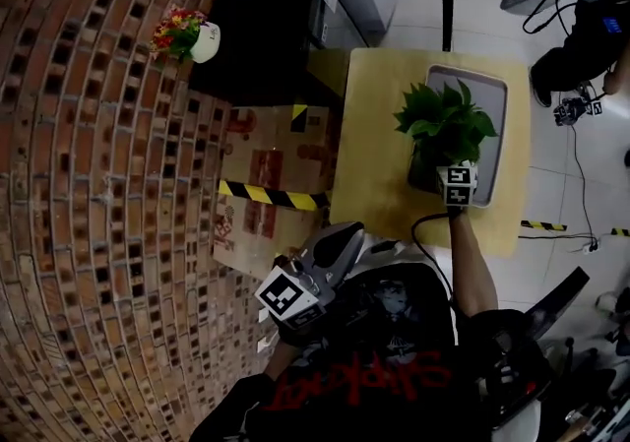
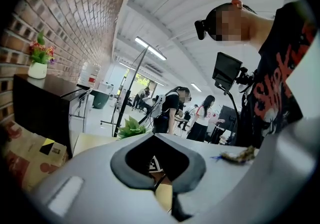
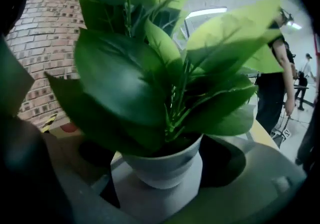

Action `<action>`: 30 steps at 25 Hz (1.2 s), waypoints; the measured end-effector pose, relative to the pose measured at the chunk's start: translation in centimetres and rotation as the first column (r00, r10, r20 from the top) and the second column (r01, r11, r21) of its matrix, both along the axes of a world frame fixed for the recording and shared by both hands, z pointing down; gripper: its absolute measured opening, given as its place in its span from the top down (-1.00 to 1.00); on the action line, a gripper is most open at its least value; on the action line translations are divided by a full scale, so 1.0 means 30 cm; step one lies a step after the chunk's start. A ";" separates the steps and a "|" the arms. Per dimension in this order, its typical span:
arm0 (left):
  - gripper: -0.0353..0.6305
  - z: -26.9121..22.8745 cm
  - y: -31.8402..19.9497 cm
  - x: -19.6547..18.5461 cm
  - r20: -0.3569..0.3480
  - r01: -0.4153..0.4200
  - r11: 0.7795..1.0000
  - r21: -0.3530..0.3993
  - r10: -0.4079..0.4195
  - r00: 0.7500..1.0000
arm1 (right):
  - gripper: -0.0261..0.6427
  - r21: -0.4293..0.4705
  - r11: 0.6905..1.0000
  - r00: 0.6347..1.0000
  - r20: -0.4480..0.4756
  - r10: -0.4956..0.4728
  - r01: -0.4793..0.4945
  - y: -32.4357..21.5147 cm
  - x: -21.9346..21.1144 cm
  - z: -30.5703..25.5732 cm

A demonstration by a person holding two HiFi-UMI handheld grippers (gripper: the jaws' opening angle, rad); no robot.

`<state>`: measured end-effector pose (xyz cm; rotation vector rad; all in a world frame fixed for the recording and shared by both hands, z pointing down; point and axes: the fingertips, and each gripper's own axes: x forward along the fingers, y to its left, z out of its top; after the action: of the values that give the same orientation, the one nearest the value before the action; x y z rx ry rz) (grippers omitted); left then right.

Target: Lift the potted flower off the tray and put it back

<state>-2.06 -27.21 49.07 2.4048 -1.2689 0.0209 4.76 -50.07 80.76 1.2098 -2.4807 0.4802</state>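
Legible writing: none. The red lettering on my black shirt (image 1: 369, 381) and the red print on the cardboard boxes (image 1: 264, 169) cannot be read. Both gripper cubes carry black-and-white square markers. A black-and-yellow striped tape (image 1: 271, 196) crosses the boxes.

Right gripper (image 1: 455, 182): my arm is stretched forward over the yellow table (image 1: 374, 135). The grey jaws are closed round the potted flower (image 3: 165, 163), one on each side of its pot. The pot is white, smooth and tapered, with broad glossy green leaves. The plant stands at the near left part of the grey rectangular tray (image 1: 495, 95). I cannot tell whether the pot rests on the tray or is held clear of it.

Left gripper (image 1: 343, 239): held back close to my chest, off the table and pointing up. Its jaws are pressed together with nothing between them, leaving a diamond-shaped opening.

Surroundings: a brick wall (image 1: 98, 194), rough in texture.
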 end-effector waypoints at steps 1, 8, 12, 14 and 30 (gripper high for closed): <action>0.89 0.002 -0.008 -0.013 -0.010 -0.004 1.000 0.005 0.004 1.000 | -0.61 0.001 1.000 1.000 0.008 0.009 -0.009 0.000 0.008 -0.019; 0.89 -0.042 -0.080 -0.061 -0.071 -0.069 0.994 0.081 0.075 0.995 | -0.60 0.131 0.991 0.997 0.075 0.021 -0.030 0.030 0.078 -0.369; 0.89 -0.091 -0.118 -0.068 -0.106 -0.114 0.984 0.138 0.129 0.986 | -0.60 0.270 0.962 0.992 0.122 0.007 -0.040 0.034 0.108 -0.659; 0.89 -0.092 -0.124 -0.070 -0.095 -0.137 0.979 0.154 0.153 0.984 | -0.60 0.328 0.943 0.990 0.139 -0.001 -0.045 0.044 0.111 -0.784; 0.89 -0.056 -0.131 -0.061 -0.094 -0.194 0.972 0.129 0.207 0.974 | -0.60 0.333 0.942 0.992 0.128 -0.011 -0.033 0.121 0.112 -0.826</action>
<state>-3.89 -31.14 47.39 2.5899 -1.0014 -0.1260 8.13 -46.45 56.00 1.3546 -2.7476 0.1414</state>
